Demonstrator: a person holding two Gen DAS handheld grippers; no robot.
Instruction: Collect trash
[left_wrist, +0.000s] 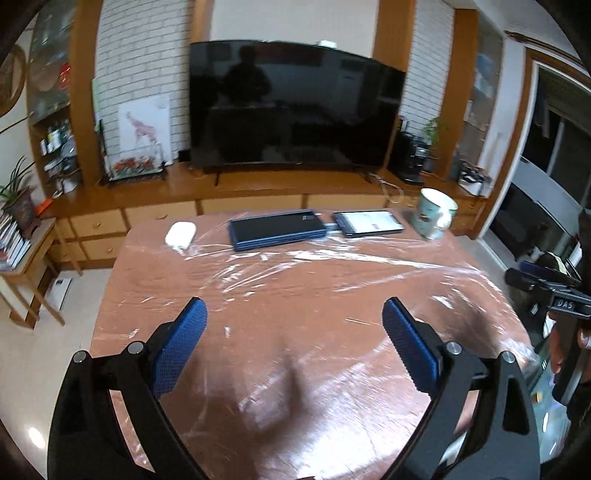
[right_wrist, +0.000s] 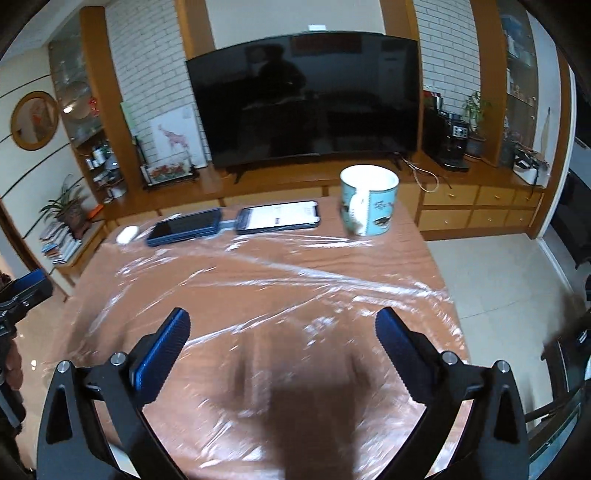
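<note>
- Left gripper (left_wrist: 293, 341): jaws spread wide, nothing between the blue pads, hanging over the near part of the table.
- Right gripper (right_wrist: 282, 349): same, wide apart and empty, also above the near table.
- Table (left_wrist: 122, 280): brown top under a clear plastic film (left_wrist: 332, 266), wrinkled and shiny, loose ridges running across the middle towards the right edge.
- Trash: no obvious scrap in view. Only tiny white flecks (left_wrist: 227, 331) on the film just ahead of the left gripper; too small to identify. My guess is those or the film itself are the target; can't tell.
- Handling, if film: very light, soft, slippery, clings and stretches, tears easily. Best grabbed at a raised wrinkle or the free right edge, not on a flat stretch.
- Flecks: near weightless, hard to pinch with wide pads.
- Far edge, not trash: white mouse (left_wrist: 180, 234), dark blue case (left_wrist: 277, 229), phone (left_wrist: 369, 222) with lit screen, and teal mug (right_wrist: 369, 201), which is fragile. All sit on the film, so pulling it would drag them.
</note>
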